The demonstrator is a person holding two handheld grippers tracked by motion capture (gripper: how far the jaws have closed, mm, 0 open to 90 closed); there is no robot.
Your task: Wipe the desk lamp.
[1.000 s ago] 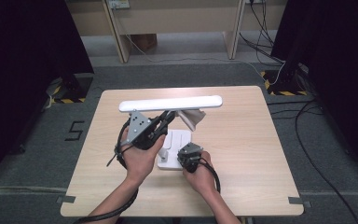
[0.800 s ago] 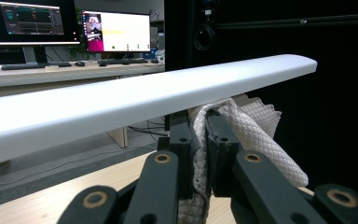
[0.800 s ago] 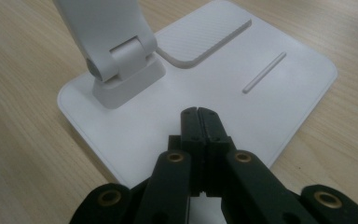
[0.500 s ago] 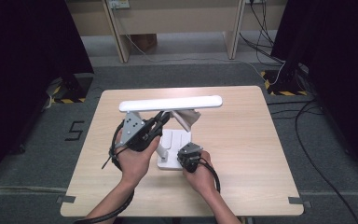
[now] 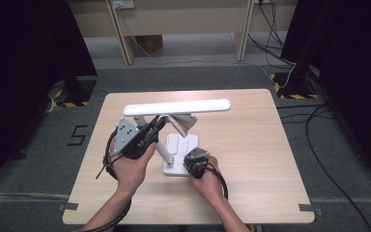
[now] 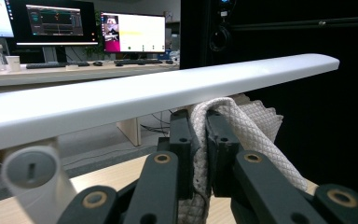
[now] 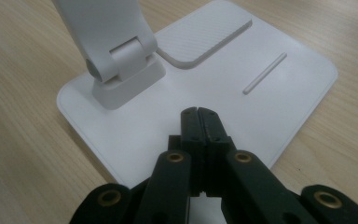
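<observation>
Left gripper view showed the left gripper (image 6: 199, 135) pinching a soft white waffle-weave cloth (image 6: 242, 126) just under the long white plastic lamp head (image 6: 168, 93); limp, it seemed best held bunched. Below the head, the right gripper (image 7: 200, 116), pressed together empty, steadied the flat white lamp base (image 7: 279, 93)

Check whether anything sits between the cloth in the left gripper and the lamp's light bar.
Nothing visible does. The left gripper, shut on the cloth, holds it right beneath the light bar, with no other object between them.
</observation>
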